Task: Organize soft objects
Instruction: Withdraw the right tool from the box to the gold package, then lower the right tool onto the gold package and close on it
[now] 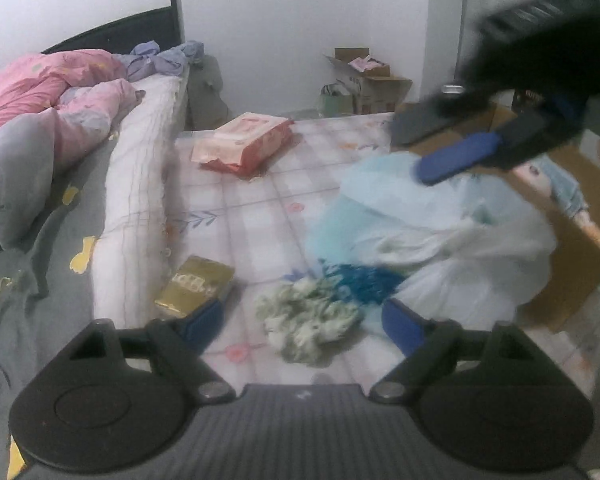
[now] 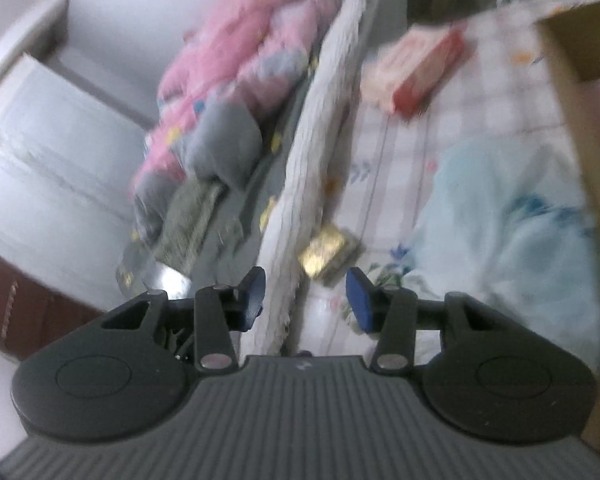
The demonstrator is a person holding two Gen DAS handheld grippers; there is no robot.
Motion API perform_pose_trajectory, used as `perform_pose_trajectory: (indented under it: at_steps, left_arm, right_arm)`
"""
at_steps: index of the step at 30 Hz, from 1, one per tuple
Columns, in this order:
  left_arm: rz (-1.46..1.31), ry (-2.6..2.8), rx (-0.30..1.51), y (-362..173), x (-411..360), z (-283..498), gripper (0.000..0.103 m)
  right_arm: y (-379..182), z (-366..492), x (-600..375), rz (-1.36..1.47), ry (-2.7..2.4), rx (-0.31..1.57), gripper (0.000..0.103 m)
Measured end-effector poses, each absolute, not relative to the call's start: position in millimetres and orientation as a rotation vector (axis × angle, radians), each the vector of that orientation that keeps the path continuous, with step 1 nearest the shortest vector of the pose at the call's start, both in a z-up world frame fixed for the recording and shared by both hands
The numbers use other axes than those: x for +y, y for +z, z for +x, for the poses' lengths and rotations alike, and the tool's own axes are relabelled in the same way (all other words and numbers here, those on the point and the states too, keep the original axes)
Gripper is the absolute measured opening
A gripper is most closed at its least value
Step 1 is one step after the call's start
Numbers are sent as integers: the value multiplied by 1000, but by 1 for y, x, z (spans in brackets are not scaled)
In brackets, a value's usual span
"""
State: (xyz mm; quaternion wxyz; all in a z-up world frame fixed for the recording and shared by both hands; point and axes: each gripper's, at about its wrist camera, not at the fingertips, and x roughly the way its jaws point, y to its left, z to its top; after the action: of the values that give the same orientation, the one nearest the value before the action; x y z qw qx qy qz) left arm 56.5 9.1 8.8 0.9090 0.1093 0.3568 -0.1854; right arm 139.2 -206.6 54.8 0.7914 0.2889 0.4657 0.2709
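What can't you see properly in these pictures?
- Cardboard box, left wrist view: its inside is hidden by the right gripper and plastic bags.
- Gold packet, right wrist view: blur makes its print unreadable.
- Far box, left wrist view: contents too small.

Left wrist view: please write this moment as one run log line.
left gripper: open, empty | right gripper: open, empty | green-white cloth: on table, untouched | cardboard box: right
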Motion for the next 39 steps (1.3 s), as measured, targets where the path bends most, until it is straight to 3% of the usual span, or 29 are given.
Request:
perform_pose_trajectory:
  at_steps: [8,13,17,36,39]
  left_arm:
    - [494,-199,605,-30,9,81,76]
    - [510,-258,663,-42,19,111,76]
    - [490,-267,740,-53,27,138,67]
    - [302,-281,906,-71,41,174,70]
    - [249,-267,919,-75,47,178,59]
  right_arm:
    - [13,212,-128,594,560,1210,44]
    - [-35,252,-104,688,486,1354,44]
    - [-64,270,-90,730,443,1430,44]
    - [-99,294,-86,771,445,1461,45]
    - [-99,293,-84,759,457,1444,45]
